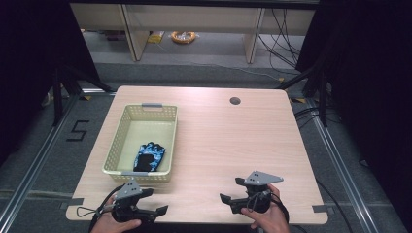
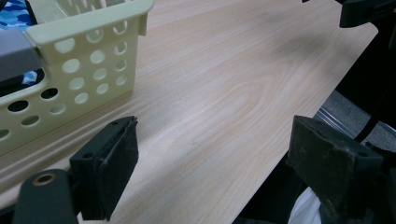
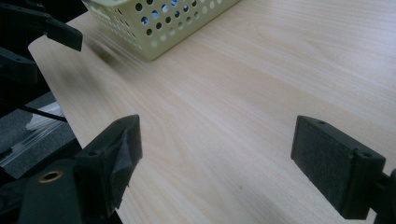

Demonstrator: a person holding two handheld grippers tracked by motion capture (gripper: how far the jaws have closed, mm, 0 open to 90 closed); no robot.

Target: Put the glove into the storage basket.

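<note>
A pale yellow perforated basket (image 1: 127, 127) stands on the left half of the wooden table (image 1: 228, 141). A blue and black glove (image 1: 149, 157) lies in its near end. My left gripper (image 1: 156, 200) rests at the table's front edge just below the basket, jaws open and pointing right, nothing between them. In the left gripper view the basket's corner (image 2: 88, 60) is close on the left, with the glove (image 2: 14, 14) behind its wall. My right gripper (image 1: 230, 190) sits at the front right, jaws open and empty, pointing left toward the basket (image 3: 154, 23).
A round cable hole (image 1: 235, 101) sits near the table's far edge. Beyond the table are pale furniture legs and a yellow coil (image 1: 183, 36) on the floor. Dark curtains and cables flank both sides. Bare wood lies between the two grippers.
</note>
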